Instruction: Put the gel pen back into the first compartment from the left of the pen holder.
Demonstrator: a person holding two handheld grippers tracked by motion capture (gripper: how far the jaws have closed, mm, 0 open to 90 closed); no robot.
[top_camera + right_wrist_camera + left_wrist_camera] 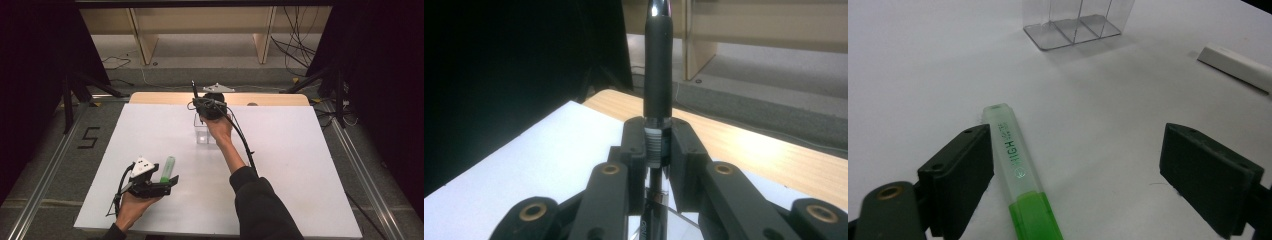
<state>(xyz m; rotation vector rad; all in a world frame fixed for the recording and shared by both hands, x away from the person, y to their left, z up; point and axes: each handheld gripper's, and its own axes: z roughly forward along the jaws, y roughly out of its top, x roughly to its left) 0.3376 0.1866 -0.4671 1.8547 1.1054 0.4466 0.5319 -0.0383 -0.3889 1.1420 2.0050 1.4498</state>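
Dim room w/ black curtains at both sides, pale wooden shelving at the back, cables on the floor. White table (300,165) in the middle, wood strip along its far edge.

Near the far edge, roughly centre: clear plastic organizer (204,131), upright, w/ several compartments. Right gripper (202,107) just above it, held by the right hand (220,131), dark sleeve running back toward the near edge. Jaws closed tight on a black pen (658,75), clamped around its ribbed grey collar; pen upright, most of the barrel sticking up past the jaw tips, lower end down in the organizer. Which compartment: can't tell.

Toward the near-left corner: left gripper (1078,170) low over the table, in the left hand (134,207). Jaws spread wide, holding nothing. Green highlighter (1020,180) flat on the table btwn them, just beside one jaw pad, well apart from the other; translucent cap end aimed at the far edge. White eraser (1235,66) flat on the table, off to one side of the organizer in the left gripper view.
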